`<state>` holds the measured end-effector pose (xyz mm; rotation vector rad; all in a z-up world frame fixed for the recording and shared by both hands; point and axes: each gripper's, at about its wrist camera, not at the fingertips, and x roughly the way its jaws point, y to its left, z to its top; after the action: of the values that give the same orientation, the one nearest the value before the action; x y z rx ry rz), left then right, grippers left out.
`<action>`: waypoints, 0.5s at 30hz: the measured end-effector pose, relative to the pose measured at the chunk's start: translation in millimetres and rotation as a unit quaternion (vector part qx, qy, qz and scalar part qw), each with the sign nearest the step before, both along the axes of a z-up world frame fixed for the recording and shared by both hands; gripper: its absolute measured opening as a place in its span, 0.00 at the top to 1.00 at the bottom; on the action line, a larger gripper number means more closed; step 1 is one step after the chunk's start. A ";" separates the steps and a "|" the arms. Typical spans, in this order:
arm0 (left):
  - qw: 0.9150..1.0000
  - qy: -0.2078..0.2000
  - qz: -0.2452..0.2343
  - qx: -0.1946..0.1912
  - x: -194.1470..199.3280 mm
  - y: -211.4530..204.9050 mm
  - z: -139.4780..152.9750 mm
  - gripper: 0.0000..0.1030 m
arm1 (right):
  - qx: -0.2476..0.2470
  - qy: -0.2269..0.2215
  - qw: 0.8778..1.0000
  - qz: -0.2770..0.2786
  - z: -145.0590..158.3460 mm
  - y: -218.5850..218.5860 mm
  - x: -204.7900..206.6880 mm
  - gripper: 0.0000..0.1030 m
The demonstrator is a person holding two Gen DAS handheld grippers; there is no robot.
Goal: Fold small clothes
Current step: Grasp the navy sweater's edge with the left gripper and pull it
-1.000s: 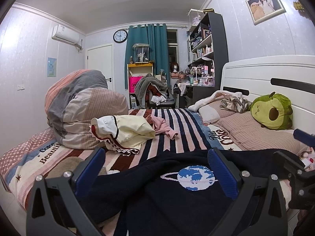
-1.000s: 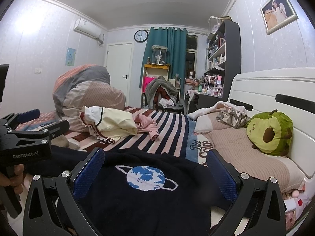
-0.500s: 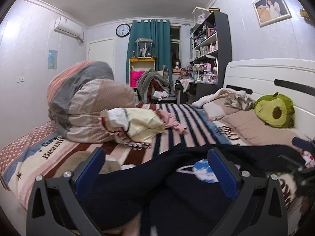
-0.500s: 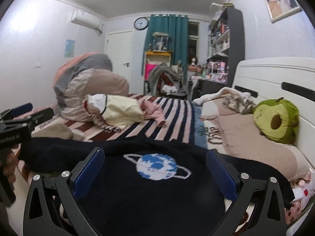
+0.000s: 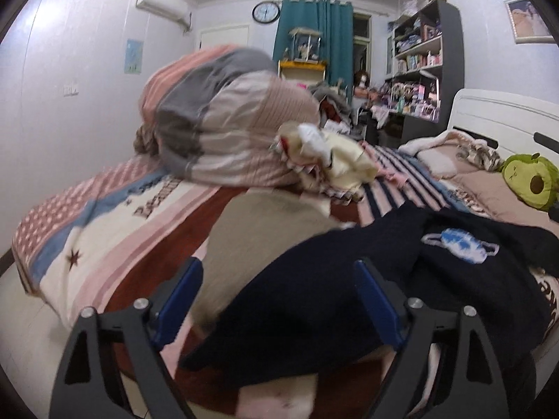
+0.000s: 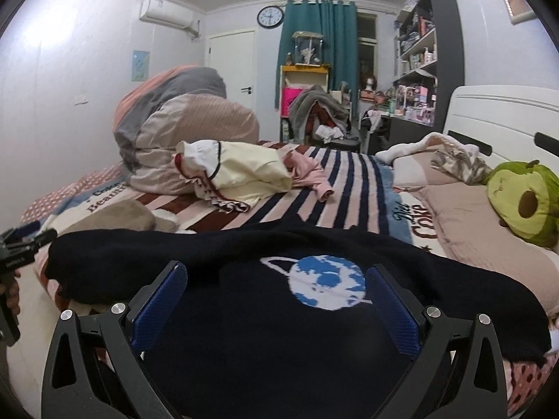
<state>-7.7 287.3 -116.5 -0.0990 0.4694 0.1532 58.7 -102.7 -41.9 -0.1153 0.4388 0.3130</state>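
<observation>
A dark navy sweater (image 6: pixel 265 321) with a blue planet print (image 6: pixel 325 282) lies spread on the near edge of the striped bed. In the left wrist view the sweater (image 5: pixel 349 293) is rumpled, its left sleeve end between my fingers. My left gripper (image 5: pixel 279 300) is open over that sleeve end. My right gripper (image 6: pixel 276 300) is open above the sweater's body, just in front of the print. The left gripper also shows at the far left of the right wrist view (image 6: pixel 24 244), beside the sweater's left sleeve.
A beige garment (image 5: pixel 265 223) lies left of the sweater. A cream garment (image 6: pixel 241 171), a pink one (image 6: pixel 311 174) and a rolled duvet (image 6: pixel 181 129) sit farther back. A green avocado plush (image 6: pixel 524 202) rests on the pillows by the white headboard (image 6: pixel 503 115).
The left gripper swung left and lower toward the sweater's left sleeve end. The sweater settled lower onto the bed. The right gripper dropped closer over the sweater's body.
</observation>
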 end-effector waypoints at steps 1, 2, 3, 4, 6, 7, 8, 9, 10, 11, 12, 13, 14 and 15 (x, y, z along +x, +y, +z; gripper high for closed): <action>1.000 0.004 0.001 -0.009 -1.9 6.0 -5.3 0.17 | -0.001 0.001 1.000 0.002 -1.1 3.6 2.1 0.01; 1.000 0.009 0.002 -0.021 -5.1 13.3 -10.9 0.19 | -0.003 0.003 1.000 0.003 -1.7 6.3 3.6 0.01; 0.999 0.014 0.003 -0.033 -6.7 20.0 -16.4 0.29 | -0.005 0.005 1.000 0.003 -2.6 9.6 5.1 0.01; 0.999 0.022 0.002 -0.037 -7.2 24.1 -21.4 0.36 | -0.005 0.008 1.000 0.004 -3.7 13.0 7.1 0.01; 0.999 0.034 -0.007 -0.033 -8.9 25.2 -27.5 0.50 | -0.002 0.018 1.000 0.007 -6.2 16.7 12.0 0.01; 0.999 0.038 -0.015 -0.031 -10.0 24.6 -30.4 0.51 | 0.001 0.021 1.000 0.008 -7.6 18.5 13.8 0.01; 0.998 0.043 -0.026 -0.034 -11.9 23.5 -33.6 0.52 | 0.004 0.025 1.000 0.010 -8.5 19.6 15.2 0.01; 0.998 0.045 -0.035 -0.040 -13.1 24.0 -36.8 0.52 | 0.005 0.028 1.000 0.012 -9.3 21.9 16.1 0.01; 0.997 0.048 -0.039 -0.046 -13.2 24.6 -39.1 0.52 | 0.004 0.029 1.000 0.012 -10.1 24.4 16.3 0.01; 0.997 0.052 -0.039 -0.052 -12.5 26.5 -42.5 0.52 | 0.002 0.028 1.000 0.013 -10.7 27.0 16.5 0.01; 0.997 0.054 -0.035 -0.052 -12.8 27.8 -45.2 0.51 | 0.000 0.028 1.000 0.013 -11.0 29.6 16.6 0.01; 0.997 0.057 -0.031 -0.050 -12.6 30.3 -48.5 0.51 | -0.001 0.027 1.000 0.014 -11.8 31.5 16.9 0.01; 0.996 0.061 -0.034 -0.051 -12.7 30.7 -50.4 0.48 | -0.002 0.028 1.000 0.015 -11.7 33.0 16.9 0.01; 0.996 0.064 -0.037 -0.054 -12.3 32.4 -52.3 0.48 | -0.003 0.028 0.999 0.016 -11.7 34.5 17.2 0.01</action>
<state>-20.0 319.7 -168.7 -0.1777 0.6091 0.0621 75.9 -68.2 -53.6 -0.1187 0.4932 0.3464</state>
